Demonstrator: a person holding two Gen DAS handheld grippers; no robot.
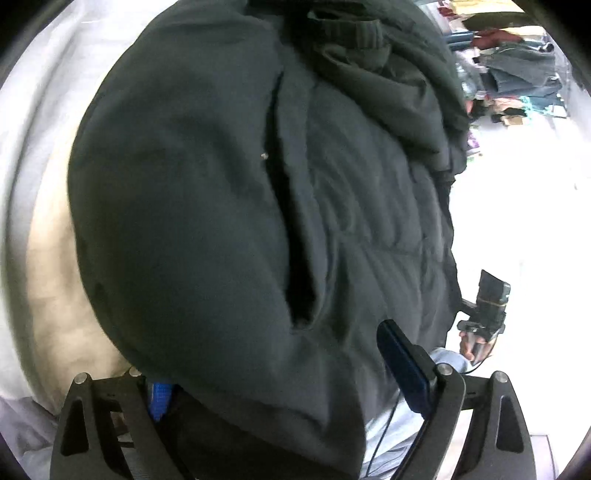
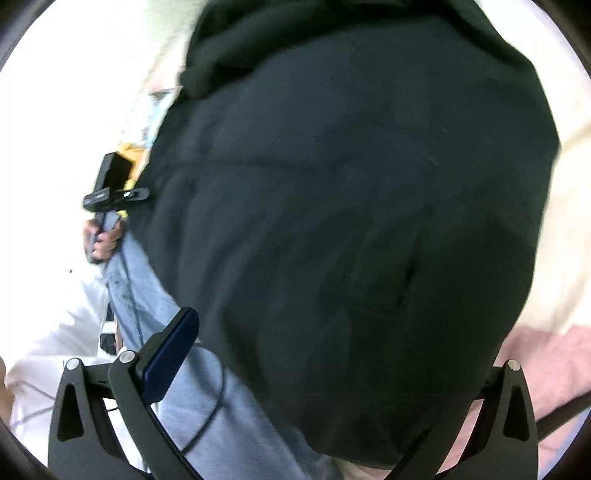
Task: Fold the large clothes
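A large dark padded jacket (image 1: 229, 206) fills the left wrist view, with a pocket slit down its middle and a ribbed cuff (image 1: 347, 29) at the top. It also fills the right wrist view (image 2: 351, 206). My left gripper (image 1: 280, 391) stands wide open with the jacket's lower edge draped between its fingers; the blue pad (image 1: 402, 365) of one finger shows. My right gripper (image 2: 332, 369) is also wide open, the jacket bulging between its fingers. The right gripper's body shows in the left wrist view (image 1: 487, 310); the left one's shows in the right wrist view (image 2: 110, 184).
A white and cream bedsheet (image 1: 40, 206) lies under the jacket. A pile of mixed clothes (image 1: 517, 70) sits at the far right. The person's light blue jeans (image 2: 207, 406) show below. A pink cloth (image 2: 546, 365) lies at the right.
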